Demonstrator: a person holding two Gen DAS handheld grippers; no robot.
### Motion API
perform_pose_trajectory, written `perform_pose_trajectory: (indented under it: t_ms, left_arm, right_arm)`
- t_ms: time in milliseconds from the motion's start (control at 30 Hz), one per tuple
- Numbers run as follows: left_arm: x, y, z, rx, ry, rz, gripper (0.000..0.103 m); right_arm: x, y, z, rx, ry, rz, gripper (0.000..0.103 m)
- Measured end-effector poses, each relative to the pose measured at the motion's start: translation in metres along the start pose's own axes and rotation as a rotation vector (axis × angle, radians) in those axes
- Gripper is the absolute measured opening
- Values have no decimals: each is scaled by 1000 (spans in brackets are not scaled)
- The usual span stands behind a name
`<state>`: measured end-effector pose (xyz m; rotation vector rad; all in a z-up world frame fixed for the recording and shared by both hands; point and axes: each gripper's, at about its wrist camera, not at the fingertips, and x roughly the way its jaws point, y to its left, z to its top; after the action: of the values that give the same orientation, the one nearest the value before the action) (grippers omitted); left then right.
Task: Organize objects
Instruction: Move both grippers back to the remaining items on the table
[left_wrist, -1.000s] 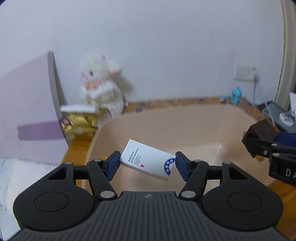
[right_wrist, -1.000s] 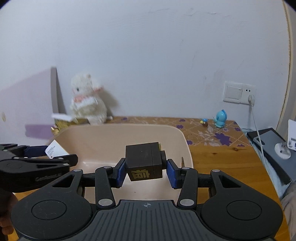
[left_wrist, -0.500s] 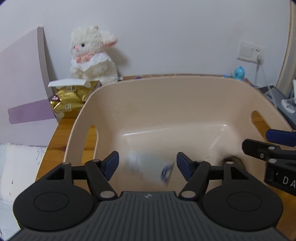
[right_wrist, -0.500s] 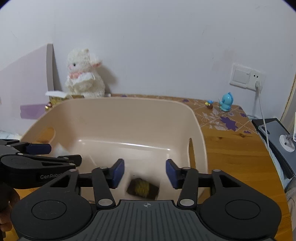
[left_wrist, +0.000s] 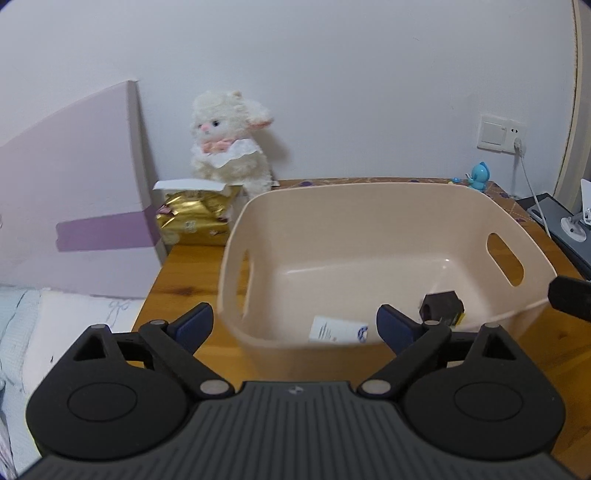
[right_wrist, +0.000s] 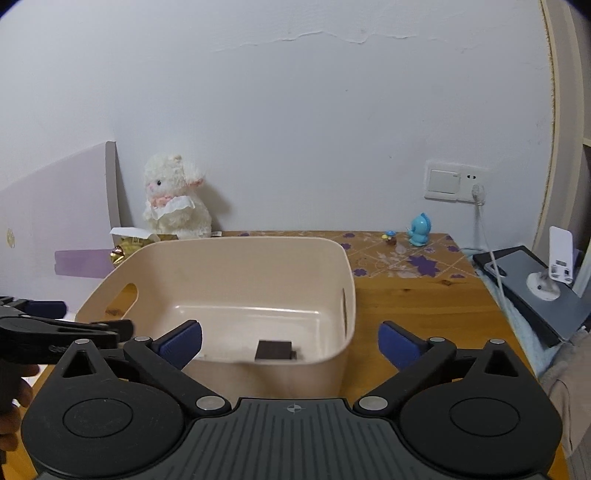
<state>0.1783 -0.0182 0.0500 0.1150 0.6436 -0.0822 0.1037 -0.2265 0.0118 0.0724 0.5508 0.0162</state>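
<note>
A: Why are both grippers hanging back from the tub?

B: My guess is they are done with this load. The left gripper (left_wrist: 294, 325) is holding its fingers spread wide with nothing between them, and the right gripper (right_wrist: 290, 341) is doing the same. The white card (left_wrist: 339, 329) is lying flat on the floor of the beige tub (left_wrist: 388, 192), just ahead of the left gripper, and the dark box (left_wrist: 442, 307) is sitting ahead of it and to its right, near the card.

A: And from the right side?

B: The dark box (right_wrist: 275, 350) is showing straight ahead of that gripper, low behind the tub's (right_wrist: 236, 244) near wall. The card is not showing clearly there.

A: What is everything resting on?

B: A wooden table (right_wrist: 417, 302) is carrying the tub, against a plain white wall. Far ahead and to the left, a plush lamb (left_wrist: 227, 147) is sitting beside a gold packet (left_wrist: 194, 221). Far ahead to the right, a small blue figure (right_wrist: 419, 229) is standing under a wall socket (right_wrist: 455, 181).
</note>
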Motion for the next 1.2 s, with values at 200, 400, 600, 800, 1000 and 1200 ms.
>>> perform_pose_trajectory:
  t_ms: [200, 400, 600, 800, 1000, 1200]
  left_arm:
    - [-18, 8, -24, 26, 7, 23, 98]
    - [-12, 19, -52, -18, 84, -9, 98]
    - [2, 18, -75, -5, 147, 5, 98]
    - [19, 12, -86, 9, 191, 5, 98]
    - [29, 10, -87, 6, 197, -16, 98]
    - [39, 9, -87, -8, 207, -42, 98]
  right_arm:
    - [-12, -1, -22, -15, 22, -23, 103]
    - [-7, -9, -51, -37, 79, -68, 103]
    - [6, -22, -77, -28, 149, -102, 103]
    - [25, -26, -92, -10, 199, -94, 103]
    - [43, -16, -97, -28, 224, -72, 103]
    - [55, -5, -98, -38, 232, -42, 103]
